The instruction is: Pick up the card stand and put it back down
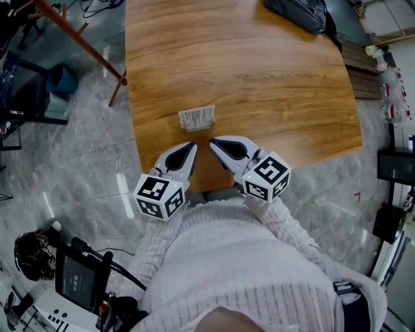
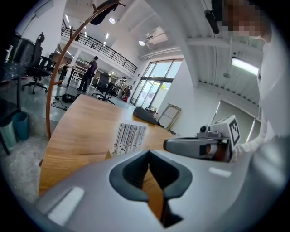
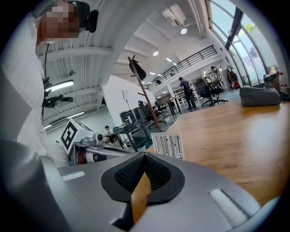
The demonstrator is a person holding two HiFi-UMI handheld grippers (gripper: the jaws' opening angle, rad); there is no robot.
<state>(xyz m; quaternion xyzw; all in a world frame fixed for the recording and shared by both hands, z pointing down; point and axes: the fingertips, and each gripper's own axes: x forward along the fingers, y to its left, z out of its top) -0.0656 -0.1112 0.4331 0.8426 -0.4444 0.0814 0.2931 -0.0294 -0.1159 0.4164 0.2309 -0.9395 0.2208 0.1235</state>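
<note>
The card stand (image 1: 196, 118) is a small upright card printed with black bars, standing on the wooden table (image 1: 259, 78) near its front edge. It also shows in the left gripper view as the card stand (image 2: 129, 137) and in the right gripper view as the card stand (image 3: 168, 145). My left gripper (image 1: 192, 147) sits just in front of it, slightly left, jaws shut and empty. My right gripper (image 1: 213, 142) is just in front and slightly right, also shut and empty. Neither touches the card. The tips point at each other.
A dark bag (image 1: 298, 13) lies at the table's far right. A wooden coat stand (image 1: 78, 39) rises off the table's left side. The floor around holds office gear and a screen (image 1: 79, 279) near the person's left.
</note>
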